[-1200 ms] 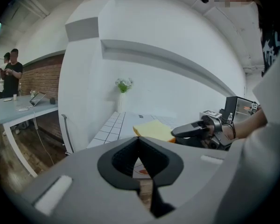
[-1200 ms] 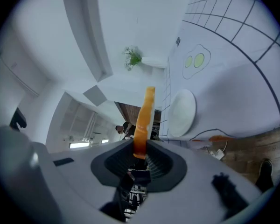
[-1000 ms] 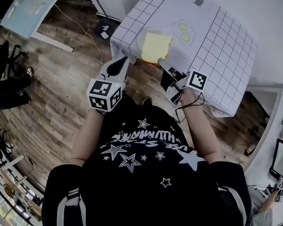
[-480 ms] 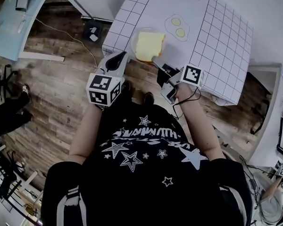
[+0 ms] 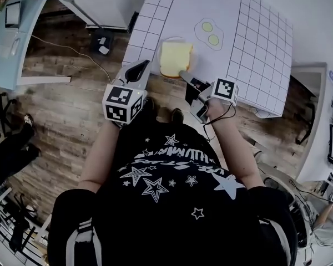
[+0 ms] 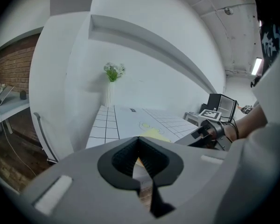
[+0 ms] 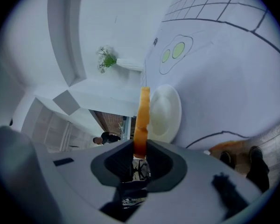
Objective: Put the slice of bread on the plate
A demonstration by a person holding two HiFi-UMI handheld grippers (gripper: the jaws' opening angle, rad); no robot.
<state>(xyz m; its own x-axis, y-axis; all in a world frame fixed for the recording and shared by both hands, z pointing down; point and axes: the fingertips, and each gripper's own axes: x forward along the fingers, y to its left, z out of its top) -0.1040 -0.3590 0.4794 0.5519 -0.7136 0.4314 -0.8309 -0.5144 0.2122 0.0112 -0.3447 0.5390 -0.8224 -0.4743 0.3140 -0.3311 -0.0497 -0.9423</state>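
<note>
Nearest, left gripper (image 6: 139, 139): jaws together at tips, nothing between them, just off near edge of table (image 5: 255, 54). Beside it, right gripper (image 7: 140, 149): jaws clamped on near edge of slice of bread (image 5: 175, 59). Slice lies flat, broad face up. Long axis runs away from person toward table's far side, free end farthest. White plate (image 7: 167, 107) under slice, near table's front edge. Cannot tell whether slice touches plate. Beyond plate, fried-egg drawing (image 5: 208, 32) on gridded sheet. Farthest, vase of green sprigs (image 6: 113, 71) by wall.
</note>
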